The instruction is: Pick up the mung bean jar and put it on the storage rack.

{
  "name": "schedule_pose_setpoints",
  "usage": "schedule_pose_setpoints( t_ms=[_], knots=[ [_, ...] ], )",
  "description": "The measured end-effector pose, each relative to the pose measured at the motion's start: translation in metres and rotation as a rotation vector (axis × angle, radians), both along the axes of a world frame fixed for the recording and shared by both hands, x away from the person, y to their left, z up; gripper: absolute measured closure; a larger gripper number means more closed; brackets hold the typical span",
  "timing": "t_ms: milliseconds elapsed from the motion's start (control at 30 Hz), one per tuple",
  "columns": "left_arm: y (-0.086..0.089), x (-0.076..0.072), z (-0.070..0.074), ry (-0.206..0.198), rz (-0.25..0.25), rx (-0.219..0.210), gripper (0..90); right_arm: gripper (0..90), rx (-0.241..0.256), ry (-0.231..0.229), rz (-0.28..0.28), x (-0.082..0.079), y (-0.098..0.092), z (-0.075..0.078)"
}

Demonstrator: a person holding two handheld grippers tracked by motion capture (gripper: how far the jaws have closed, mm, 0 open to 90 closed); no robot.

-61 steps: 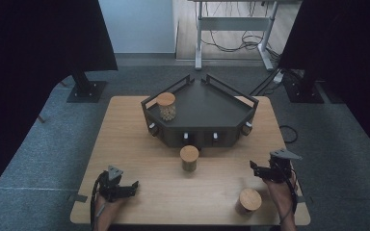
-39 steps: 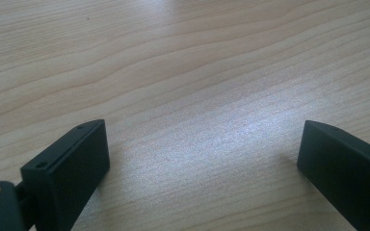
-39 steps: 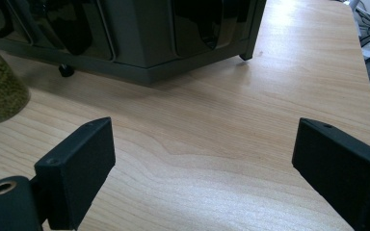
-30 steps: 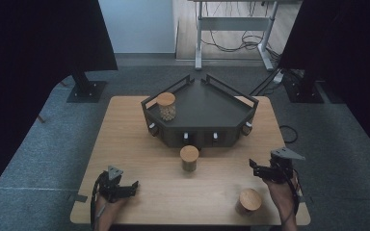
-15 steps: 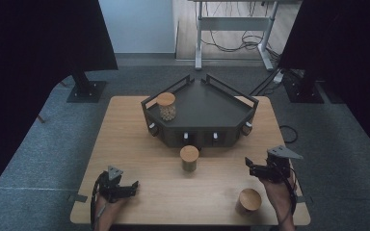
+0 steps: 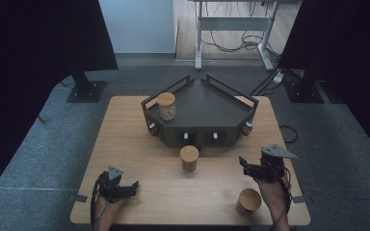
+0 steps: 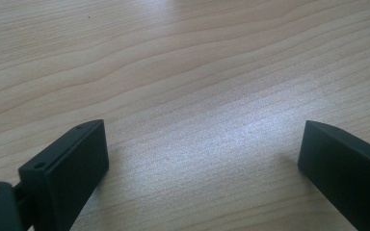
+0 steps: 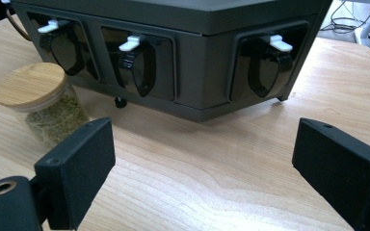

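Lower left of the high view, the left gripper [image 6: 125, 188] rests on the bench [image 6: 125, 139], jaws wide and empty. At centre, one lidded spice jar [image 6: 189, 158] stands before the dark rack [image 6: 221, 108]; another jar [image 6: 166, 106] already sits on top. At right, the right gripper [image 6: 246, 166] hovers, jaws wide, a third jar [image 6: 248, 200] just below it; two jars seemingly remain.

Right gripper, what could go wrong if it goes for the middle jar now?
The right gripper is open and points toward the middle jar, which stands upright close to the dark rack. A sideways bump could tip it or push it against the rack. Another jar sits right beside the person's right hand; drawing back might knock it.
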State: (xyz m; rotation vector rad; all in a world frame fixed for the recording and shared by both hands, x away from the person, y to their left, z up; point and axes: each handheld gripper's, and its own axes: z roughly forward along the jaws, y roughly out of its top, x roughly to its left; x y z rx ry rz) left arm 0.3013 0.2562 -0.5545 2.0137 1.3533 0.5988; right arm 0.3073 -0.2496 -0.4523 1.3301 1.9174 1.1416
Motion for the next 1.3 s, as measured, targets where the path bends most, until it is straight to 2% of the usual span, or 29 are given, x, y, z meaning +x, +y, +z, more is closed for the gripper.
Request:
schedule_pose_setpoints(
  t_ms=[633,1300],
  knots=[
    [0.000,0.000,0.000,0.001,-0.001,0.000,3.0,7.2,0.019,-0.015,0.031,-0.001,0.021,0.006],
    [0.000,0.000,0.000,0.001,-0.002,0.000,3.0,7.3,0.017,-0.024,0.060,0.001,0.036,0.007]
  ],
)
